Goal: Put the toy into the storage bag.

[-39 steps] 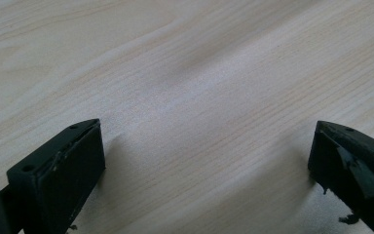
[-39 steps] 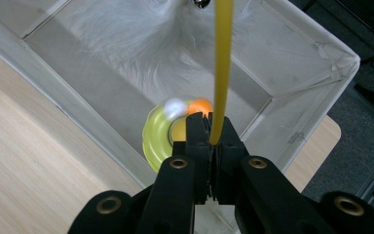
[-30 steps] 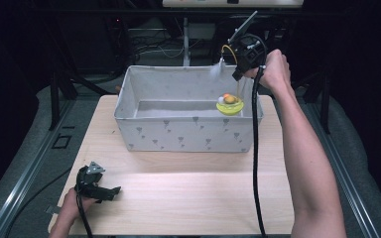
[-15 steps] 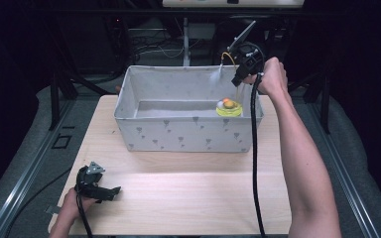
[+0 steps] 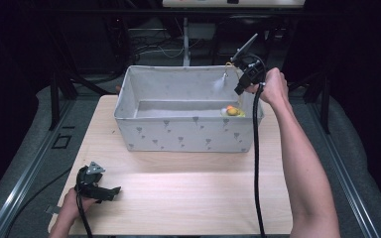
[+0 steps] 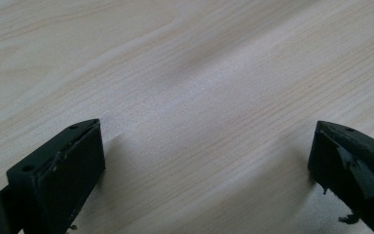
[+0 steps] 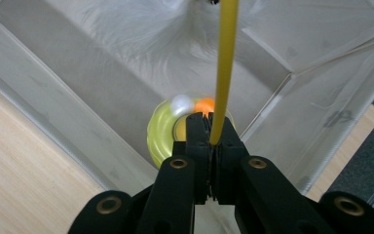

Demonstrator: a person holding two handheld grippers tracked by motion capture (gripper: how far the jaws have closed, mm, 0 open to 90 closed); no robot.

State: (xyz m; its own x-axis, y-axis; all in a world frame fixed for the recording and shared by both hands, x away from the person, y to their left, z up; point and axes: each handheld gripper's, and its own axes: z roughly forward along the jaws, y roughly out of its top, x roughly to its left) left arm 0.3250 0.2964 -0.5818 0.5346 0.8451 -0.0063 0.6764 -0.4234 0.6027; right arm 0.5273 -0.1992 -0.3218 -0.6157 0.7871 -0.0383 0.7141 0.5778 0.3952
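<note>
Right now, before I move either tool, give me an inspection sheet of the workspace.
Surface: light wooden table, bare in front of the bin.
Job's things: grey fabric bin; yellow dish with white and orange balls lying inside its right end.
Clutter: nothing seen.
Grippers: left tool open, low over the table; right tool shut on a thin yellow cord above the bin.
Cables: black cable trailing from the right tool.
Surroundings: dark frames and wiring behind the table.
</note>
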